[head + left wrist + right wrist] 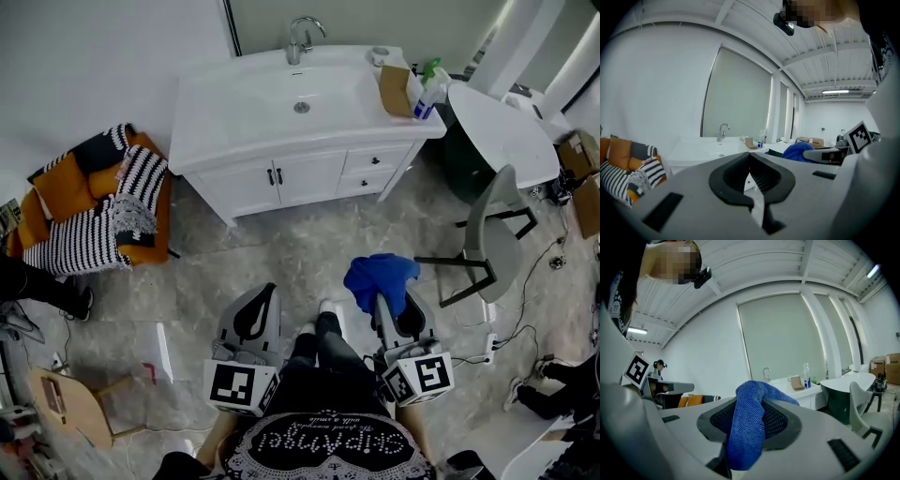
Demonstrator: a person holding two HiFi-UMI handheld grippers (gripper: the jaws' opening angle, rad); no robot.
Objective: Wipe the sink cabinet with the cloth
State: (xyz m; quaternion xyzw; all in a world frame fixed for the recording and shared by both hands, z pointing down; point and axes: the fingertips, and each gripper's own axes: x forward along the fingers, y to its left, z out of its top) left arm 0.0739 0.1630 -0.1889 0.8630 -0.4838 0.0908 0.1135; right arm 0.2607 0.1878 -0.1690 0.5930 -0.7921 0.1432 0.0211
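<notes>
Distance: white sink cabinet (281, 178) stands far ahead; right gripper (383, 298) clamps blue fabric cloth (380, 270); left gripper (267, 291) clenched, empty.

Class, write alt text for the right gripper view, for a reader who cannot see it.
The right gripper is shut on a blue cloth, which drapes over its jaws in the foreground. Beyond stands a white sink cabinet with a tap and a spray bottle, beside a white table and a grey chair.
</notes>
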